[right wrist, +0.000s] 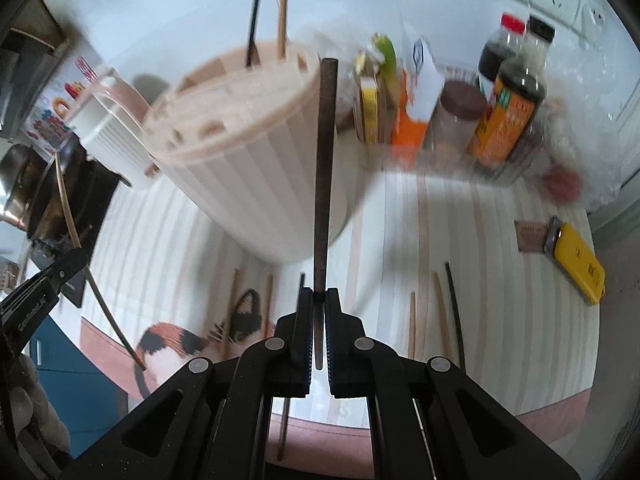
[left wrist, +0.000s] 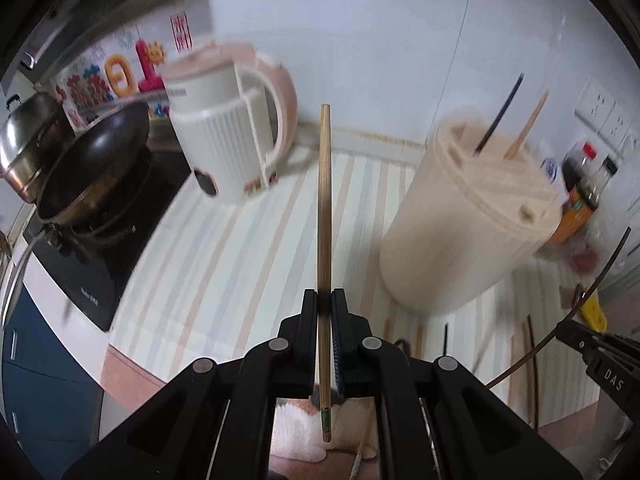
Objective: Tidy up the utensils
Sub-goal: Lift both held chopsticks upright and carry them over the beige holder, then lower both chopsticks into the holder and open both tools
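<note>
My left gripper is shut on a light wooden chopstick that points up and away, held above the striped mat. My right gripper is shut on a dark brown chopstick, also pointing up. A beige ribbed utensil holder stands right of the left gripper; it also shows in the right wrist view, just left of the dark chopstick. A black chopstick and a wooden chopstick stand in its lid slots. Several loose chopsticks lie on the mat.
A white and pink kettle stands at the back left, next to a black wok on a stove. Sauce bottles and jars crowd the back right. A yellow box lies at the right edge. The mat has a cat picture.
</note>
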Tool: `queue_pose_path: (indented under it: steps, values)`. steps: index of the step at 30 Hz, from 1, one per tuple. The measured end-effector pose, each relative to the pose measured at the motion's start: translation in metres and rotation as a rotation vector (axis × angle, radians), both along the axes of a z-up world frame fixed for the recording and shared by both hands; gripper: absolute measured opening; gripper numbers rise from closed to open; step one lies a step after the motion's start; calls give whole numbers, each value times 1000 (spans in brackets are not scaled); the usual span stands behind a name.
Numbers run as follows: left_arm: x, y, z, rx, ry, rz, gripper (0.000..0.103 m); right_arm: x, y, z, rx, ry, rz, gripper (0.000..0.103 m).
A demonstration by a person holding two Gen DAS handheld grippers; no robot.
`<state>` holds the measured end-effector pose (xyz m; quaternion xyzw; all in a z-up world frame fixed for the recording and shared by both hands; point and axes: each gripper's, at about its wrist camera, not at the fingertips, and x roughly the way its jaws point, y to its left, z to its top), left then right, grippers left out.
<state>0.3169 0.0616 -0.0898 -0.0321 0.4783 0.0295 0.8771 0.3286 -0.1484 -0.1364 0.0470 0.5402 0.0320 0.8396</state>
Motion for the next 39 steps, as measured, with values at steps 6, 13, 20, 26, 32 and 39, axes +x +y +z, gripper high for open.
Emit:
queue_pose_path:
  steps: [6,13,20,26,32,39]
  values:
    - [4,-10,47,26,-116,7,4,6,-6,36,-3,-51,0,6]
    - [13,-23,94,6,-209,10,4,15,-21,87,10,-124,-15,5]
    - [39,-33,137,-131,-266,-2,4,32,-31,165,17,-263,-16,5]
    - [82,-47,151,-232,-300,-2,4,67,-26,199,19,-342,-29,6]
    - [124,-58,133,-256,-284,17,4,109,-17,195,71,-349,-37,6]
    - [153,-64,104,-230,-261,34,4,139,-6,163,105,-307,-38,6]
